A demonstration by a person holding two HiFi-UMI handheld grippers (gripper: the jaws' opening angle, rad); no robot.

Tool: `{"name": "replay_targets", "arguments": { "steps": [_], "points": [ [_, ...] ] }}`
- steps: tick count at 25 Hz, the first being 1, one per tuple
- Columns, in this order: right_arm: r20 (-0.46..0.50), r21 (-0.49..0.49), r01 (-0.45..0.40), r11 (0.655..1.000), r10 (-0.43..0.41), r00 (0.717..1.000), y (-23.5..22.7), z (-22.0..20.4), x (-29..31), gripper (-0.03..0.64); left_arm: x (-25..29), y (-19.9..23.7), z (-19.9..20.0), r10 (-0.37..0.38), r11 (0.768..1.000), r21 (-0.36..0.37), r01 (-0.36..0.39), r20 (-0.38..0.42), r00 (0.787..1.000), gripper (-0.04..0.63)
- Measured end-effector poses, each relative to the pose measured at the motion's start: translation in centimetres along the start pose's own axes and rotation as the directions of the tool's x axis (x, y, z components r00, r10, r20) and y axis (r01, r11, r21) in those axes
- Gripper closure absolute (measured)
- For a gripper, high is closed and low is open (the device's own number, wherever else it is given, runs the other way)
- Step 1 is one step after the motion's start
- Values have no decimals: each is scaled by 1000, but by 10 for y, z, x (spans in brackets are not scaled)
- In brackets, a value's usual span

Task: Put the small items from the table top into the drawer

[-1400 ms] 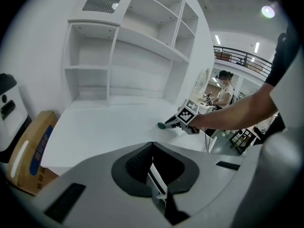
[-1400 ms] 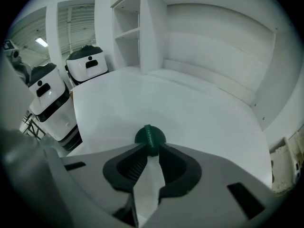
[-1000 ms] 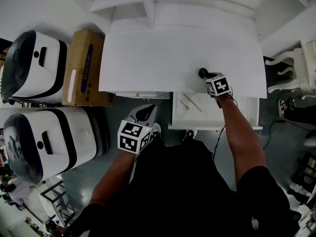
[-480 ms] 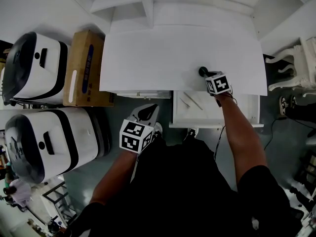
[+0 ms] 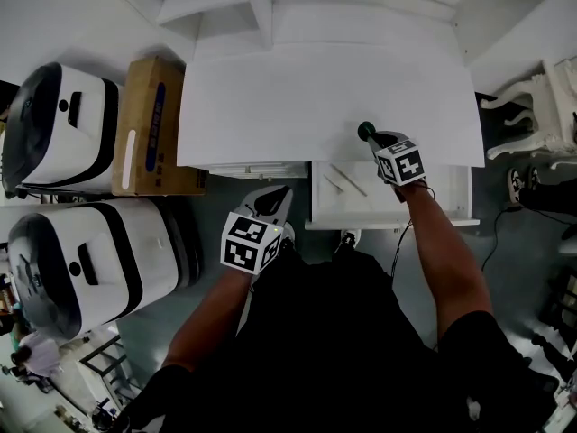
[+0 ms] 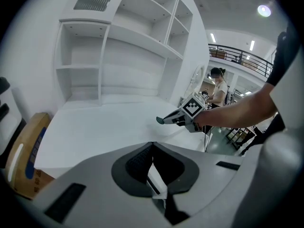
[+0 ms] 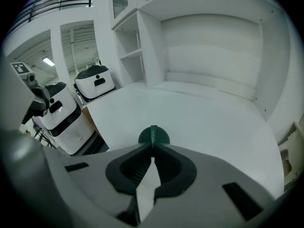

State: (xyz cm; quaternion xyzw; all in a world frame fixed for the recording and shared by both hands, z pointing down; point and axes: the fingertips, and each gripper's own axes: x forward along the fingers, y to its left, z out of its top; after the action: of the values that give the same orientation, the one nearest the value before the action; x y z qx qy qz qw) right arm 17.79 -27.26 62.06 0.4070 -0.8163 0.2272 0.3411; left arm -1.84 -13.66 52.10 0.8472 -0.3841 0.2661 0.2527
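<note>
A small dark green disc [image 7: 153, 136] sits on edge between the tips of my right gripper [image 7: 153, 145], whose jaws have just been closing on it. In the head view this gripper [image 5: 370, 134] hangs over the white table top [image 5: 297, 97] near its front edge, the green disc [image 5: 365, 131] at its tip. Below it the white drawer [image 5: 388, 225] stands pulled out, with thin pale sticks [image 5: 347, 180] inside. My left gripper [image 5: 270, 204] is low, in front of the table edge, jaws shut on nothing [image 6: 152, 144]. From there the right gripper [image 6: 164, 120] shows above the table.
A cardboard box [image 5: 153, 124] stands left of the table, with two white and black machines [image 5: 59, 120] [image 5: 90, 260] beyond it. A white chair [image 5: 541, 120] is at the right. White shelving [image 7: 209, 46] backs the table. A person [image 6: 219, 87] stands far off.
My right gripper has risen a little off the table top with the green disc in its tips. The left gripper has stayed where it was.
</note>
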Motion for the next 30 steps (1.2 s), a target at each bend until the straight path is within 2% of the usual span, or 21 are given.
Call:
{"name": "replay_targets", "arguments": {
  "steps": [8, 14, 17, 23, 30],
  "points": [
    [9, -46, -76, 996, 76, 997, 33, -20, -32, 577, 20, -17, -9, -29, 999, 14, 29, -35, 999, 586],
    [-109, -134, -122, 984, 107, 988, 50, -74, -33, 577, 28, -25, -11, -37, 999, 8, 37, -50, 998, 586],
    [-177, -143, -126, 982, 100, 979, 47, -107, -24, 578, 28, -29, -8, -40, 999, -6, 39, -45, 998, 586],
    [-259, -75, -80, 994, 59, 964, 28, -152, 7, 578, 22, -32, -12, -23, 1000, -3, 23, -60, 998, 586],
    [-340, -162, -78, 984, 19, 940, 18, -174, 47, 577, 14, -31, -21, 8, 1000, -28, -10, -68, 998, 586]
  ]
}}
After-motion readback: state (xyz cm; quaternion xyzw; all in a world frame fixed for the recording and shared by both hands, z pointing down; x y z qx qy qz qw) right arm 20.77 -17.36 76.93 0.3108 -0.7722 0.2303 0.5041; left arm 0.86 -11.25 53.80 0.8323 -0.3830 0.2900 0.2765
